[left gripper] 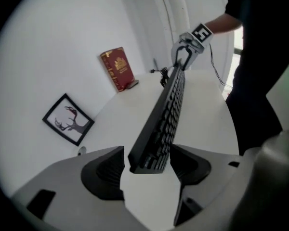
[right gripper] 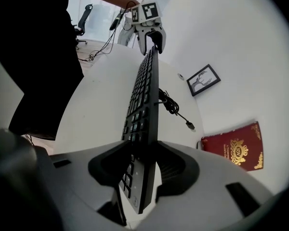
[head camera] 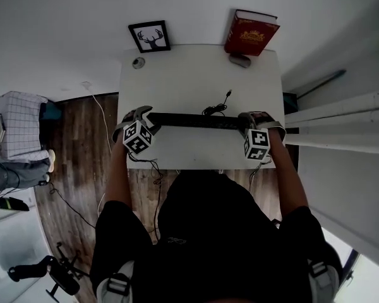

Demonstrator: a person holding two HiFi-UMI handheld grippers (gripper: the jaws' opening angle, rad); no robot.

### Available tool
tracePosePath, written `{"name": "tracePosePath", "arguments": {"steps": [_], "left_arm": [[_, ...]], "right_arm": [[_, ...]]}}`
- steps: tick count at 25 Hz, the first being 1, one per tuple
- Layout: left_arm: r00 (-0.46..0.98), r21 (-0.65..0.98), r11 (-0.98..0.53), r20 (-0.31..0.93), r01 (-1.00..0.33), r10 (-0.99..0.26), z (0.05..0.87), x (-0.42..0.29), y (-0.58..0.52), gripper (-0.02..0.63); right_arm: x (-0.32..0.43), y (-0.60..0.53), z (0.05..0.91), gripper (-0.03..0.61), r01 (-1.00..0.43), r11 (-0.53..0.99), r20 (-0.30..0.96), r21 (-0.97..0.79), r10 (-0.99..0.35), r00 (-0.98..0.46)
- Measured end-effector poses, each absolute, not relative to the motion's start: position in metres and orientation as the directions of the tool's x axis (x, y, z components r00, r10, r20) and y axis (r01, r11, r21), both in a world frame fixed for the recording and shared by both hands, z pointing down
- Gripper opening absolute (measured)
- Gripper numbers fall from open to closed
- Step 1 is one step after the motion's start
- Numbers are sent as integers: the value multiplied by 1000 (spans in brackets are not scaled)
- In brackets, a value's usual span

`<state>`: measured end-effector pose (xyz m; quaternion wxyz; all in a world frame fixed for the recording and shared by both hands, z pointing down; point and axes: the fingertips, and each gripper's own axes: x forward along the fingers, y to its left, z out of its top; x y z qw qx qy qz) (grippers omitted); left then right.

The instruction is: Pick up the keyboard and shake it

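Observation:
A long black keyboard [head camera: 196, 120] is turned up on its edge over the white table [head camera: 189, 68]. My right gripper [head camera: 246, 122] is shut on its right end; in the right gripper view both pads press the keyboard [right gripper: 145, 90] between the jaws [right gripper: 143, 150]. My left gripper [head camera: 145, 117] is at the other end. In the left gripper view the keyboard's end [left gripper: 159, 129] sits between the jaws [left gripper: 147, 154] at a slant, with a thin gap at the left pad, so this gripper is open. Each gripper shows at the far end of the other's view [left gripper: 185, 52] [right gripper: 149, 32].
The keyboard's cable [head camera: 218, 107] trails onto the table behind it. A red book [head camera: 251, 33] leans on the wall at the back right, over a small grey object [head camera: 240, 60]. A framed deer picture [head camera: 150, 36] stands at the back left. A wall runs close on the right.

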<state>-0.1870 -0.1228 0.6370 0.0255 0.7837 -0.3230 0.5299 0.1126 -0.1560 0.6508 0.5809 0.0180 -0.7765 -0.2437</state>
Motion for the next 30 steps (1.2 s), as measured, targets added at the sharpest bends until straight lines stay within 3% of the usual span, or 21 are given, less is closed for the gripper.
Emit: {"name": "tracePosePath", "arguments": {"steps": [3,8,12,15,22,24,26,30], "left_arm": [[229,-373,-826,838,-424,-496,648,-184,-121,229],[224,-421,-822,821,-382,-525,649,-190,-115,215],[226,-429,-827,820,-364,-525,647,-185,-112,206],[218,-429,-829,825,-358,-522,647,-183,-112,202],[172,-430,-830,843,-356,-510,648,-182,-108,189],[158,-424,-831,850,-360,-502,648,-182,-107,186],[143,-414,-839,863,-352,-485,649,-180,-104,180],[100,-417,-854,879,-310,-465,654,-178,-104,172]], "right_arm": [[113,-154,651,173,239,885,895,401,-322,-309],[114,-151,651,181,185,898,885,398,-323,-335],[173,-159,639,184,14,942,895,334,-313,-319],[208,-162,634,183,-30,966,922,258,-255,-292],[178,-152,647,183,49,992,940,112,-90,-330],[169,-145,661,181,107,991,954,77,-42,-296],[168,-141,672,102,171,983,973,71,-30,-230],[173,-139,675,101,202,975,989,88,-61,-138]]}}
